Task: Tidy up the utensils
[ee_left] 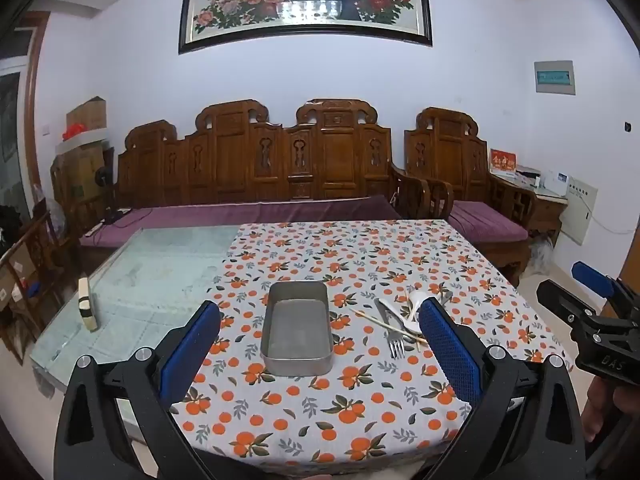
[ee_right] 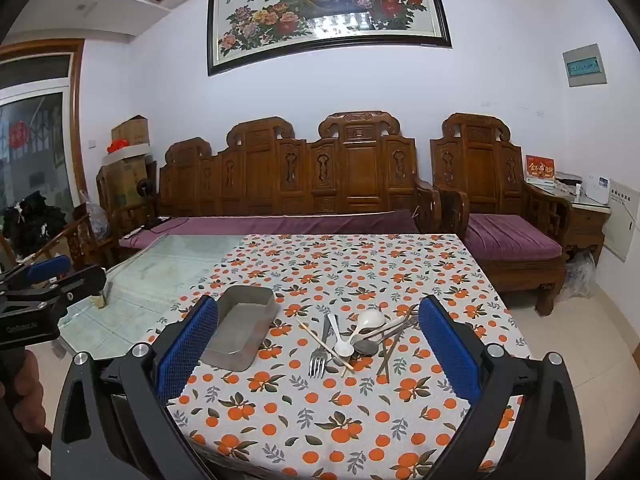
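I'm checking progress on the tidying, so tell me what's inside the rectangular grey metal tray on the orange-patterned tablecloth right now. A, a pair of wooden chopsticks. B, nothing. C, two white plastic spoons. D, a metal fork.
B: the rectangular grey metal tray shows only its bare bottom, while the metal fork, white plastic spoons and chopsticks lie piled on the tablecloth beside it.

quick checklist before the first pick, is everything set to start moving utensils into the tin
1. Left gripper open, nothing between its jaws: ok.
2. Right gripper open, nothing held: ok.
3. Metal tin upright and empty: ok.
4. Fork lying free on the tablecloth: not ok, a chopstick crosses it.
5. White spoons separated: not ok, they overlap in the pile.
6. Number of utensils in the pile: cannot tell.
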